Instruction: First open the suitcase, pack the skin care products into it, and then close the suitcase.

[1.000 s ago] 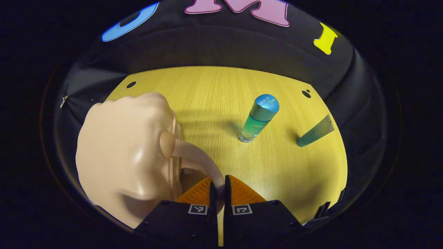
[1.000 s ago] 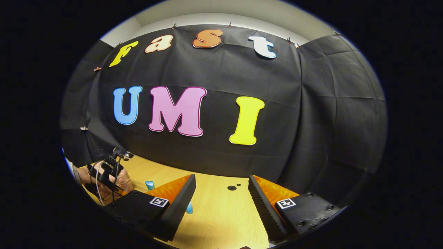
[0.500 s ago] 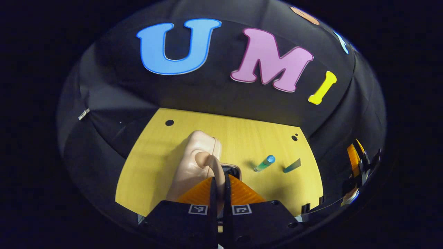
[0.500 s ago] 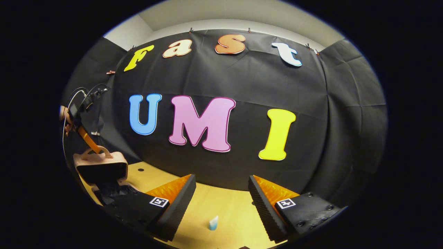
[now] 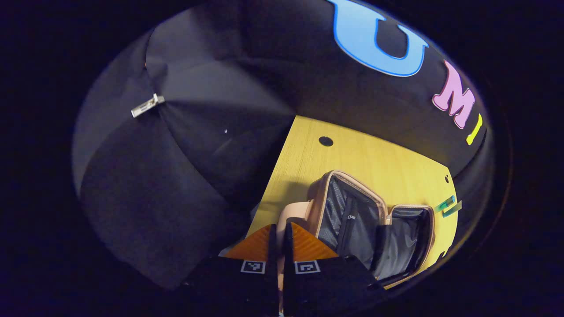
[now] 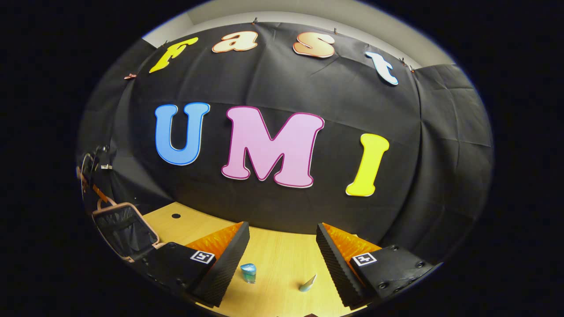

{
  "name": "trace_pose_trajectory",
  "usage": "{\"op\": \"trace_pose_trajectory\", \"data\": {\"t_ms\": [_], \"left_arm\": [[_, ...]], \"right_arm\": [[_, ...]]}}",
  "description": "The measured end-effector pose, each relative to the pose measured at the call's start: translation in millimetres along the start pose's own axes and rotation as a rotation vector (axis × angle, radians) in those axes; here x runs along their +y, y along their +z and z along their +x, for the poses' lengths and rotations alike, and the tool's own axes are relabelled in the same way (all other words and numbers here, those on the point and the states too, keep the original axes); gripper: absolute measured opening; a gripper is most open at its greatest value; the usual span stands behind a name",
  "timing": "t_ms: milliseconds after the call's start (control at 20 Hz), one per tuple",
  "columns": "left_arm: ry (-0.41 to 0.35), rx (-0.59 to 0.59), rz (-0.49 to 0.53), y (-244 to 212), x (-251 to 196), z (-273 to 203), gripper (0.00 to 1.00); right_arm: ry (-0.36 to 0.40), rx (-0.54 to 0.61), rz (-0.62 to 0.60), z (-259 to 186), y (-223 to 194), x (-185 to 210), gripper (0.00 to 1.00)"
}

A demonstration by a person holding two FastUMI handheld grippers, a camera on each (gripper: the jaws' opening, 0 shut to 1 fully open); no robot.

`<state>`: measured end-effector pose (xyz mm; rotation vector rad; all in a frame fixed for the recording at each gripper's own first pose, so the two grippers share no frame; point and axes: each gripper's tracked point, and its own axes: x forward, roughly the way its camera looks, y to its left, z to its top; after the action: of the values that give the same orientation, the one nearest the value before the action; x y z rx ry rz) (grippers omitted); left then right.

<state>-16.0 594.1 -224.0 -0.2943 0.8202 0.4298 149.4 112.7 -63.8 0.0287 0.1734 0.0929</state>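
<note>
The pink suitcase (image 5: pixel 315 193) stands open on the yellow table (image 5: pixel 374 158), its black-lined lid (image 5: pixel 348 215) raised and its base (image 5: pixel 407 237) flat. My left gripper (image 5: pixel 279 240) is shut on the suitcase handle (image 5: pixel 294 210) at the lid's top edge. A blue-capped green bottle (image 5: pixel 445 203) and a teal tube (image 5: pixel 452 209) lie beyond the case. In the right gripper view, my right gripper (image 6: pixel 282 257) hangs open and empty above the table, with the bottle (image 6: pixel 248 272) and the tube (image 6: pixel 307 283) between its fingers' lines. The raised lid (image 6: pixel 123 229) and the left gripper (image 6: pixel 99 194) show far left.
The black cloth wall (image 6: pixel 282 211) runs close behind the table's (image 6: pixel 282 264) far edge. A small dark hole (image 5: pixel 326 141) marks the table's back left corner. Bare tabletop lies between the suitcase and the two products.
My left gripper has swung the lid up and back by its handle, so the suitcase now stands wide open. The right gripper has tilted down slightly, bringing the bottle and tube into view.
</note>
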Motion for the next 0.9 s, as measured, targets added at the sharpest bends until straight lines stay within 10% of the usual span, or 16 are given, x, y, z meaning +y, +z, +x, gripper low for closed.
{"op": "trace_pose_trajectory", "data": {"t_ms": [450, 650, 700, 900], "left_arm": [[0.021, 0.036, -0.004, -24, 42, 55, 0.18], [-0.023, -0.141, 0.015, 7, 13, 21, 0.70], [-0.042, -0.195, 0.041, 14, -2, 5, 0.96], [-0.117, -0.438, 0.152, 49, -80, -81, 0.97]], "right_arm": [[-0.110, 0.081, -0.013, -2, -19, 5, 0.96], [-0.148, 0.082, -0.017, 1, -34, -1, 0.96], [-0.153, 0.078, -0.022, 0, -36, -4, 0.97], [-0.163, 0.051, -0.032, -1, -35, -16, 0.96]]}}
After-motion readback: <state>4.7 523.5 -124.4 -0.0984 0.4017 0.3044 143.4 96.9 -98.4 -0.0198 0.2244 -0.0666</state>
